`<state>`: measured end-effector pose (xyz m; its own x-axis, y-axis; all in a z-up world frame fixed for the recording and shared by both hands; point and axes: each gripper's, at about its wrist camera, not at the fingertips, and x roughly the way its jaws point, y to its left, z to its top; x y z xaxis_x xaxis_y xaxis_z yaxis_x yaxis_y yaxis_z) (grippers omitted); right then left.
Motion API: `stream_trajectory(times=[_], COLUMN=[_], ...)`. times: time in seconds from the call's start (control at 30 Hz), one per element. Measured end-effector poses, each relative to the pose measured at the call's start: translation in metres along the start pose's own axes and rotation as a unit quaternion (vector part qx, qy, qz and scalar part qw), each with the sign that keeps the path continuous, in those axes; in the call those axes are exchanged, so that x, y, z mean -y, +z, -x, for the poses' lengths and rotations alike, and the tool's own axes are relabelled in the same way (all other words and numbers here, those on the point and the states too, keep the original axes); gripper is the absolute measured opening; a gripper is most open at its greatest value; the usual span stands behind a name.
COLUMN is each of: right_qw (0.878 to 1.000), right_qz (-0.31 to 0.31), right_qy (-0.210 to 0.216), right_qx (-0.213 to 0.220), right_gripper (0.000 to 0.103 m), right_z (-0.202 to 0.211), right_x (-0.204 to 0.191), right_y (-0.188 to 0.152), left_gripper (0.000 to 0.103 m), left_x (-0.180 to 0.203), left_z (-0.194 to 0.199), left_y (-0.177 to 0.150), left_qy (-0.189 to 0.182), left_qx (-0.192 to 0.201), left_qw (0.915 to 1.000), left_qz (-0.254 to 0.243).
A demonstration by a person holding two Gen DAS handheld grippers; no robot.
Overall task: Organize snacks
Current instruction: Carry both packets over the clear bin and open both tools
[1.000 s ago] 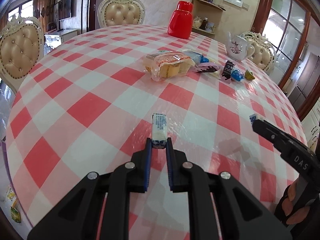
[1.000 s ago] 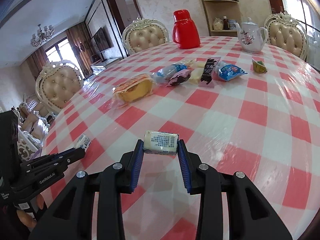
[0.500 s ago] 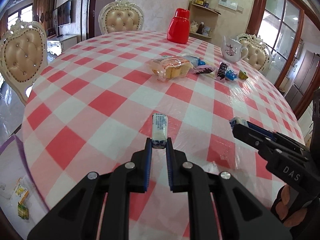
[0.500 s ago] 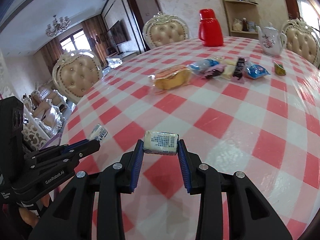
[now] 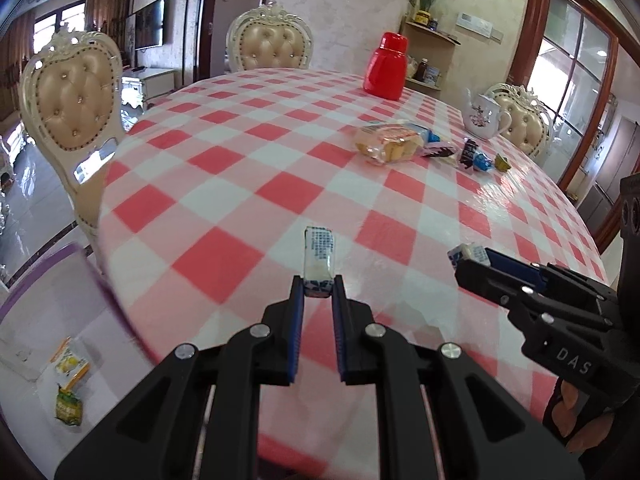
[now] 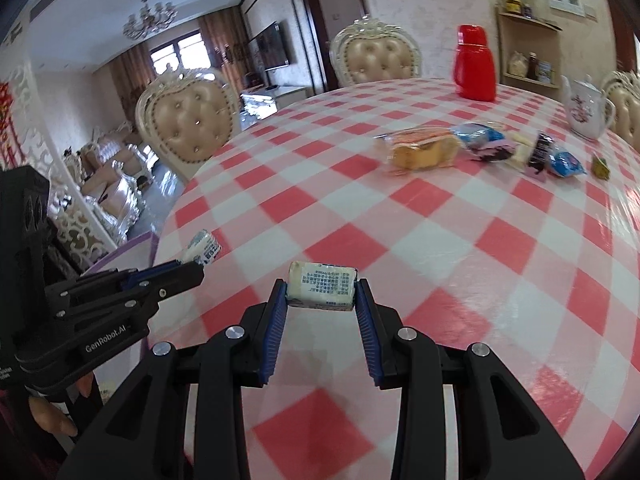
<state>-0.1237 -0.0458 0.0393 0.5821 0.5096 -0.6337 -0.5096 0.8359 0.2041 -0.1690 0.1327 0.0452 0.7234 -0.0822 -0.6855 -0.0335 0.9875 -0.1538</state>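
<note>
Snack bars (image 5: 319,258) (image 6: 322,290), one clamped in each claw (image 5: 318,286) (image 6: 321,294)

"DAS" on right gripper (image 5: 474,254); "GenRobot.AI" on left gripper (image 6: 196,258).

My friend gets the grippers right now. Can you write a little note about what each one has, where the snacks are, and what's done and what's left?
Left gripper: shut on a small wrapped snack, held by its end.
Right gripper: shut on a second small wrapped snack, held across its length.
Both are over the near edge of the checked table.
The other snacks lie in a row on the far side, near the teapot and red flask.
Done: both snacks are picked up.
Left: probably set them down with the rest.
</note>
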Motion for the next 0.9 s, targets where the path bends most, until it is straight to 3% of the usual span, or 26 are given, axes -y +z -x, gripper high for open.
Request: stream_trajectory(times=[0.43, 0.9], right_qw=[0.994, 0.975], right_qz=[0.096, 0.196], right_qy=[0.055, 0.106], right_qx=[-0.011, -0.023], right_gripper=[0.035, 0.035], right_z=[-0.008, -0.009], right_x=[-0.101, -0.19], right_y=[-0.001, -0.019], left_gripper=[0.014, 0.014], left_x=[-0.071, -0.107], left_z=[0.042, 0.067], left_y=[0.002, 0.0], left_qy=[0.036, 0.097], left_qx=[0.015, -0.007], left_qw=[0.9986, 0.9952], left_qz=[0.034, 0.001])
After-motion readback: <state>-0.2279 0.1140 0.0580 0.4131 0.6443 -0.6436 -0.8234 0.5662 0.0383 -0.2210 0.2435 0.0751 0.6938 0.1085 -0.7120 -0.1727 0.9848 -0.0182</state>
